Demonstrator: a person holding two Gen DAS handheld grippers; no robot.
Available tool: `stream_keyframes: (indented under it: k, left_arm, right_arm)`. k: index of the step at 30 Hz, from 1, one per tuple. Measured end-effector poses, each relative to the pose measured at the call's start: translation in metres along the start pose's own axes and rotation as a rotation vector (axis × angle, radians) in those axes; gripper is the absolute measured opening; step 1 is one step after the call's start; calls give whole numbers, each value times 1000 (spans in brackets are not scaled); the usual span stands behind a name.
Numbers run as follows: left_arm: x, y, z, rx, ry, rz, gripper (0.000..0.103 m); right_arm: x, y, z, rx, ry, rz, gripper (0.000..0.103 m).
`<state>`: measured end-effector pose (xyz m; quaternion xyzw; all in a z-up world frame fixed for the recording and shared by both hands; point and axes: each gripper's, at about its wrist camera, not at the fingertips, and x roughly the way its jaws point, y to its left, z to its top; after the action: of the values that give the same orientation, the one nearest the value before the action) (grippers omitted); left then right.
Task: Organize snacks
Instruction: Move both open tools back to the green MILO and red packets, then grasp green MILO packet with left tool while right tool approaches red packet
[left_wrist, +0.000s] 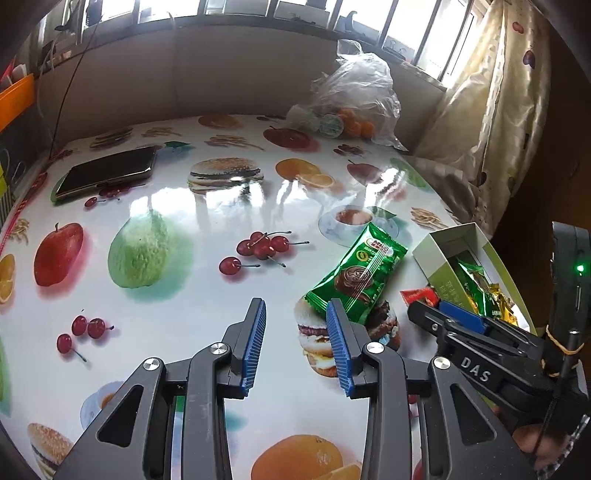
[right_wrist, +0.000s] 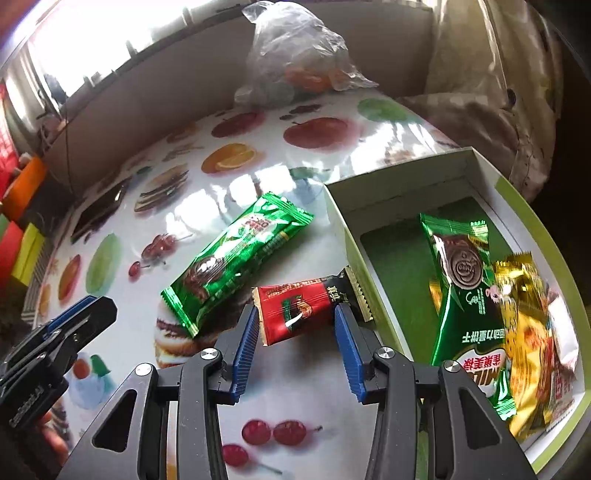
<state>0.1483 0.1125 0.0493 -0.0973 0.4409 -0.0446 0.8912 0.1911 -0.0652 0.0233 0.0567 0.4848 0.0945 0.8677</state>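
Left hand-held gripper (left_wrist: 295, 314) angled down, jaws parted, empty. Right hand-held gripper (right_wrist: 295, 317) at its 3 o'clock, tilted down, jaws apart.

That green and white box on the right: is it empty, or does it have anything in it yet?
Partly filled. The box is open, holding a green snack packet and a gold packet; bare green floor still shows at its far end.

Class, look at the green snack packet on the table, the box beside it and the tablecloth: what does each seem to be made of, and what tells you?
Green snack packet: shiny plastic or foil film, with crimped ends and glints. Box: likely matte cardboard, with thin, stiff, straight walls. Tablecloth: probably glossy printed vinyl, since it mirrors the windows.
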Motion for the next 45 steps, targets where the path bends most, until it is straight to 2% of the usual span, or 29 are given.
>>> stream_keyframes:
  k: [3, 6, 8, 9, 11, 15, 18, 21, 24, 26, 28, 29, 31, 35, 39, 45]
  left_arm:
    - [4, -1, 2, 4, 4, -2, 35]
    - [5, -1, 3, 6, 4, -1, 35]
    - [7, 1, 4, 4, 7, 3, 35]
    - [8, 1, 4, 4, 7, 0, 35]
    - [9, 1, 5, 2, 6, -1, 35]
    - [10, 1, 8, -2, 2, -6, 35]
    - [9, 1, 9, 0, 1, -4, 35]
    - [10, 4, 10, -8, 1, 0, 36]
    - [11, 7, 10, -10, 3, 7, 36]
    - [12, 9, 11, -9, 3, 13, 36]
    - [13, 11, 13, -12, 2, 10, 35]
    - [15, 12, 14, -12, 5, 6, 35]
    - [18, 7, 16, 4, 5, 6, 35]
    - [31, -14, 21, 73, 23, -61, 36]
    - [43, -32, 22, 143, 62, -98, 36]
    - [63, -51, 24, 229, 114, -112, 36]
  right_arm:
    - [3, 4, 1, -9, -6, -10, 42]
    - [-2, 4, 0, -18, -44, 71, 42]
    - [-2, 2, 1, -26, -9, 157, 42]
    - [-2, 2, 1, -28, -1, 166, 42]
    - [-6, 0, 2, -33, -29, 125, 41]
    - [-1, 1, 6, -17, -14, 94, 41]
    - [2, 9, 9, -48, -21, 121, 41]
    - [12, 10, 14, -28, 2, 89, 41]
    - [18, 13, 16, -37, 9, 122, 41]
    - [21, 15, 16, -52, 38, 190, 41]
    - [16, 13, 15, -55, 16, 214, 41]
    - [11, 11, 17, -65, -3, 216, 41]
    - [5, 3, 20, -44, -12, 157, 41]
    - [-12, -14, 23, 38, -50, 109, 41]
    - [-25, -22, 25, 67, -85, 72, 41]
    - [-28, -30, 31, 88, -94, 73, 41]
